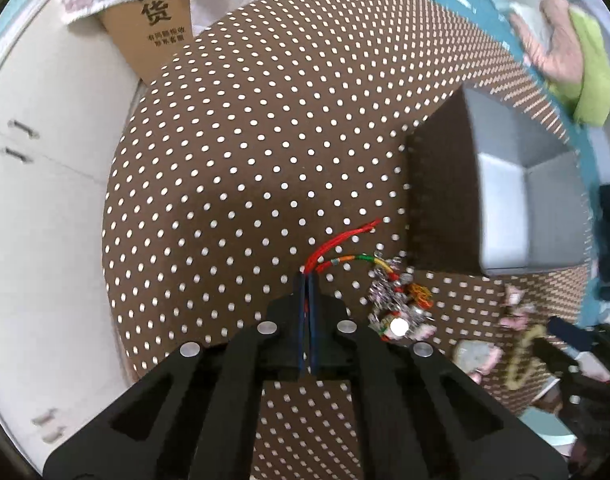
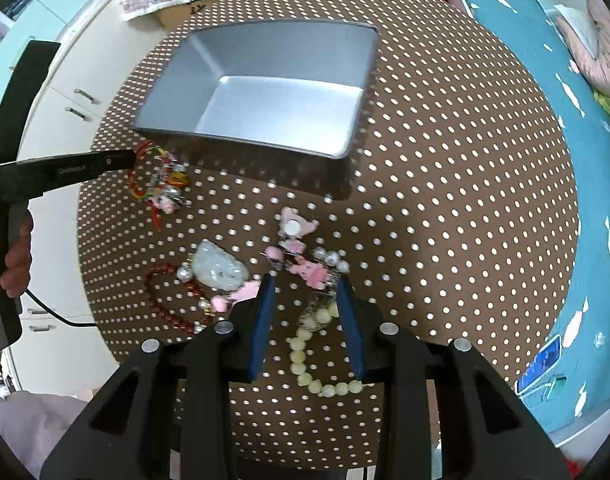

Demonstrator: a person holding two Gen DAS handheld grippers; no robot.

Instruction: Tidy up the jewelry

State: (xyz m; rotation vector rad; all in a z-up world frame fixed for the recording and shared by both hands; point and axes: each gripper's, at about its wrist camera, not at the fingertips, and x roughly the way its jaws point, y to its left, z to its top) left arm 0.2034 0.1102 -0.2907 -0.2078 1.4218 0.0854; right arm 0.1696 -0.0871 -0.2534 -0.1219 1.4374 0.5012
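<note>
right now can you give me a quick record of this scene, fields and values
surface: round brown polka-dot table
container: grey box, open, nothing visible inside
left gripper: fingers shut on red cord of the multicoloured charm bracelet
right gripper: open, fingers either side of the pale green bead bracelet
other jewelry on table: dark red bead bracelet, jade-like pendant, pink charm piece
in box so far: none seen

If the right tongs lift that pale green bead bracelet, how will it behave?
The pale green bead bracelet will probably hang floppy, since it already lies in a loose curve. Its round, glossy beads may slip between the open right tongs. It looks light.
</note>
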